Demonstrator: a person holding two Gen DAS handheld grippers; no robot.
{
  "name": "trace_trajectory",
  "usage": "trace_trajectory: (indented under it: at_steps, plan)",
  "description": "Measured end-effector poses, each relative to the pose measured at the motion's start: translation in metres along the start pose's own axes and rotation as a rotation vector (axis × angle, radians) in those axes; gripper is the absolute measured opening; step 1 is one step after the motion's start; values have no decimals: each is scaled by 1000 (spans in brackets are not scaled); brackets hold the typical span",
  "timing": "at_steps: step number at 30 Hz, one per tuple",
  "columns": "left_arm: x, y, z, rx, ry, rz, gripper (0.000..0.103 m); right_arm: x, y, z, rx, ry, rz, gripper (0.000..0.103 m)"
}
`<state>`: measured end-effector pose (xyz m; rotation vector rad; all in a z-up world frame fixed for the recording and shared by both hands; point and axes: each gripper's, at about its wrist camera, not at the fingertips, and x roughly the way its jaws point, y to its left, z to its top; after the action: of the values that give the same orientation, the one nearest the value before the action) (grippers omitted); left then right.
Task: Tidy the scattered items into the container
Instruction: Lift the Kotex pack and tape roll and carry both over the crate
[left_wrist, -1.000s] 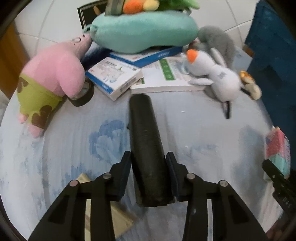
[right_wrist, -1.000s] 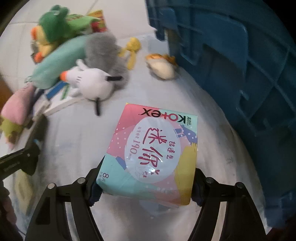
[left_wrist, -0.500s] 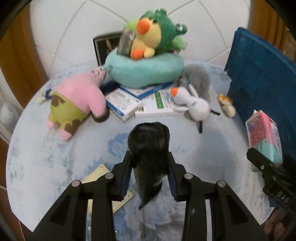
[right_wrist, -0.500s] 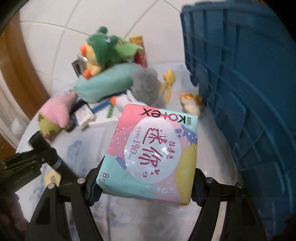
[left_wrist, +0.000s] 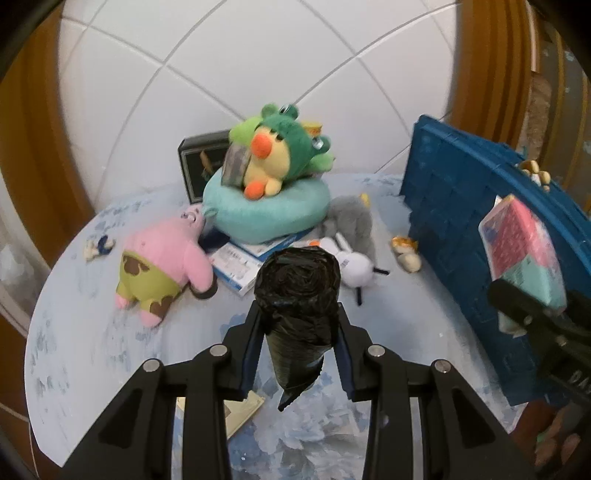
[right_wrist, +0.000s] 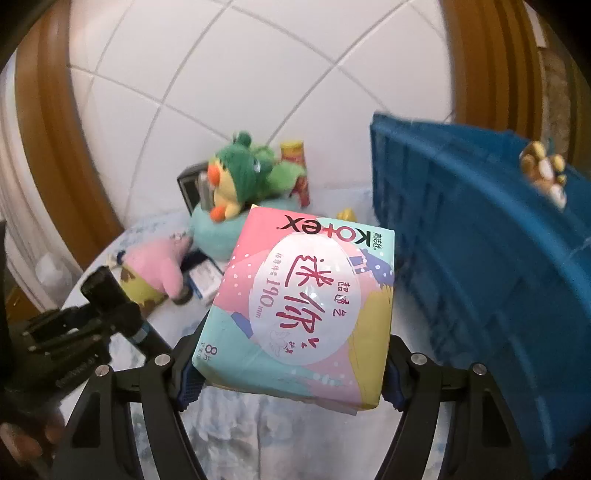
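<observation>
- Left wrist view: left gripper (left_wrist: 298, 334) clamped narrow on a roll of black bags (left_wrist: 297, 291), end-on to the lens, a loose flap hanging below the pads, held clear above the blue-patterned tabletop (left_wrist: 92, 332).
- Seen only here: white bunny plush (left_wrist: 356, 264) at 1 o'clock of the roll, lying against a grey plush (left_wrist: 352, 221); small brown-and-cream toy (left_wrist: 406, 254) at 2 o'clock, just beside the crate wall; tan card (left_wrist: 240, 411) flat on the table at 7 o'clock, partly hidden by the left finger.
- At 12 o'clock, duck plush in a green hood (left_wrist: 279, 155) sitting on a teal cushion (left_wrist: 266, 208), cushion resting on flat medicine boxes (left_wrist: 240, 266); dark framed box (left_wrist: 201, 162) behind.
- Pink star plush (left_wrist: 162, 264) at 10 o'clock, face down, a dark tape ring partly hidden under its arm.
- Blue crate (left_wrist: 461, 206) at 3 o'clock; right gripper entering from the right edge, its pink-and-teal pack (left_wrist: 522, 245) in front of the crate wall.
- Right wrist view: right gripper (right_wrist: 288, 369) closed on the pad pack (right_wrist: 306, 306), pads pressed to both sides, pack in the air and blocking most of the table centre.
- Seen only here: red-and-yellow tube (right_wrist: 297, 171) upright at 12 o'clock behind the duck; small brown plush (right_wrist: 545, 171) at the crate rim, 2 o'clock.
- Left gripper and roll at 9 o'clock, blurred; fingertips of a hand (right_wrist: 26, 443) at 8 o'clock.
</observation>
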<state>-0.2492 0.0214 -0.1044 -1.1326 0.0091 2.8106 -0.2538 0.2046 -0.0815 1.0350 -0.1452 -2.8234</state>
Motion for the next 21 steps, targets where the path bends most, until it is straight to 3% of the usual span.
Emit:
trace_trajectory:
  at_steps: [6, 10, 15, 21]
  plan:
    - [-10, -23, 20, 10, -10, -6, 34, -40, -16, 20, 4, -54, -36, 75]
    - [-21, -55, 46, 13, -60, -16, 34, -72, -44, 35, 21, -114, -44, 75]
    - [-49, -121, 96, 28, -174, -43, 34, -110, -103, 61, 59, -180, -57, 75]
    - [-87, -235, 155, 79, -303, -118, 35, -164, -188, 89, 74, -248, -108, 75]
